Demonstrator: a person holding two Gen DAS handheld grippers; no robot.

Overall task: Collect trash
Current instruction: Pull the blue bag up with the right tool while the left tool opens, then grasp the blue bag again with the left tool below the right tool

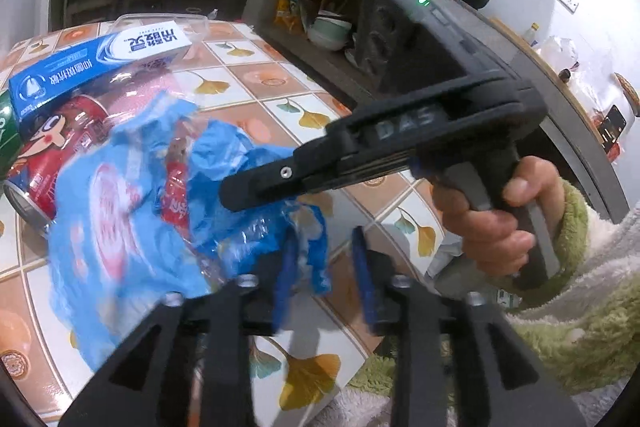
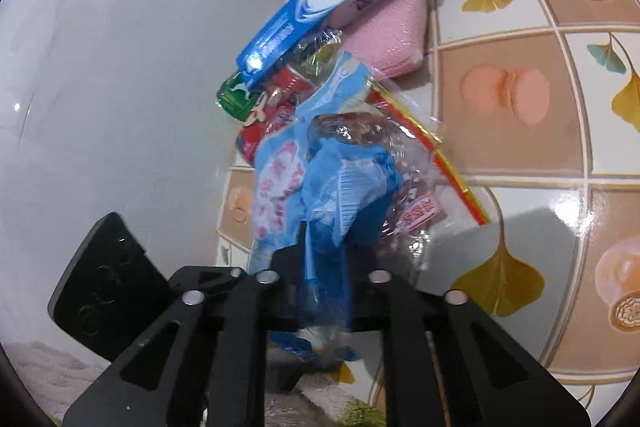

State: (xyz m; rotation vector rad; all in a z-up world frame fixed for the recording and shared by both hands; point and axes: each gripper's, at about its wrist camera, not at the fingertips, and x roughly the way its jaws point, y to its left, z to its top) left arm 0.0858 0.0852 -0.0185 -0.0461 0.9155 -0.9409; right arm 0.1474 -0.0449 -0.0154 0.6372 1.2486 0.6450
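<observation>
1. Left wrist view: the left hand-held gripper (image 1: 325, 281) fills the bottom of the frame, its two blue-padded fingers apart with a gap between them. A fold of the blue plastic wrapper (image 1: 132, 223) lies against the left pad, but nothing is pinched, so the gripper reads as released.
2. Same view, centre right: the right hand-held gripper (image 1: 240, 187) reaches in from the right, held by a hand (image 1: 492, 219) in a fuzzy green sleeve. Its black tip rests on the blue wrapper; from here I cannot tell whether it is clamped.
3. Same view, left half: the trash sits in a pile on the tiled surface (image 1: 256, 83). A blue toothpaste box (image 1: 96, 61) lies at the upper left, a red can (image 1: 52, 155) with a cartoon face just beneath it, and the blue wrapper in front of both.
4. Right wrist view: the right hand-held gripper (image 2: 325, 291) at the bottom centre is clenched on a bunched fold of the blue plastic wrapper (image 2: 320, 187), which rises from between the fingers.
5. Same view, centre: behind the wrapper lie a clear snack packet (image 2: 404, 183) with a red and gold edge, the red can (image 2: 272, 115), a green object (image 2: 236, 97), the toothpaste box (image 2: 320, 3) and a pink pad (image 2: 384, 39), all touching on the tiled surface (image 2: 520, 115).
</observation>
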